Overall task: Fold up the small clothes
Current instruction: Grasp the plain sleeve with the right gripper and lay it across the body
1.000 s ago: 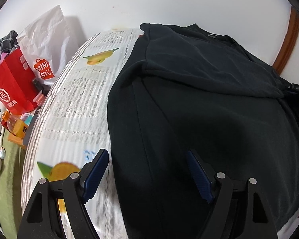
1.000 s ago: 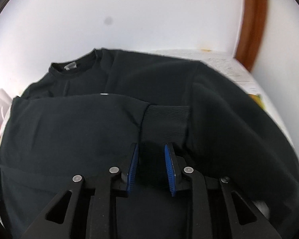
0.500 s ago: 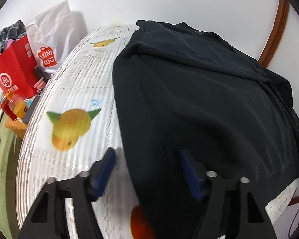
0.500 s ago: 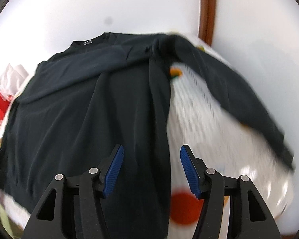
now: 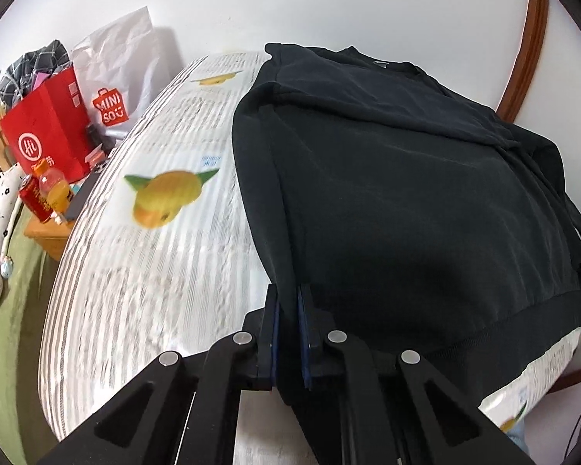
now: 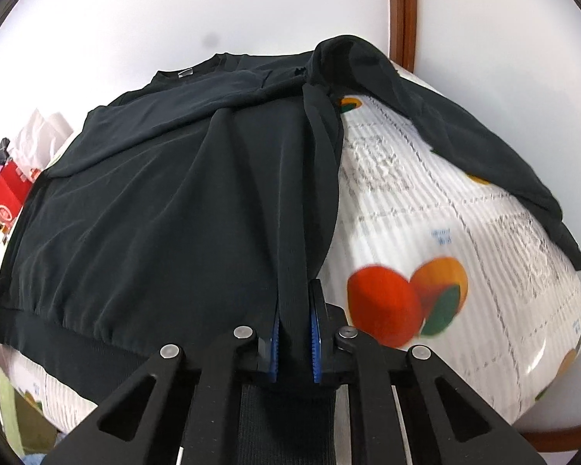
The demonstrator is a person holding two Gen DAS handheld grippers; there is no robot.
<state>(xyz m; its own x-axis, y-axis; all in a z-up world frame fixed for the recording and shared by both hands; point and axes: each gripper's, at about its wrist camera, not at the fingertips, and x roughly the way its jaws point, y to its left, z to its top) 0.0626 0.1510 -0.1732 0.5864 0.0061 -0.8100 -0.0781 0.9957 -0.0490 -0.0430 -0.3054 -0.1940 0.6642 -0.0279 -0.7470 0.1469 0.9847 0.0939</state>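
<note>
Fruit-print sheet (image 5: 151,290) under white walls carries black sweatshirt (image 5: 406,193), both grippers' jaws just clamped onto it.

You work on bed (image 5: 143,290): white cover, fine grey stripes, blocks of grey print, fruit pictures (yellow fruit with green leaves, red and orange pair (image 6: 406,298)). Cover blurred in places. Black sweatshirt (image 5: 406,193) lies directly on it, spread flat, collar toward wall, ribbed hem toward you. In right wrist view, 1 sleeve (image 6: 464,131) stretches out over bare cover on right side; other sleeve lies folded across chest. Sweatshirt's left edge leaves wide strip of cover bare. Left of bed, green surface.
</note>
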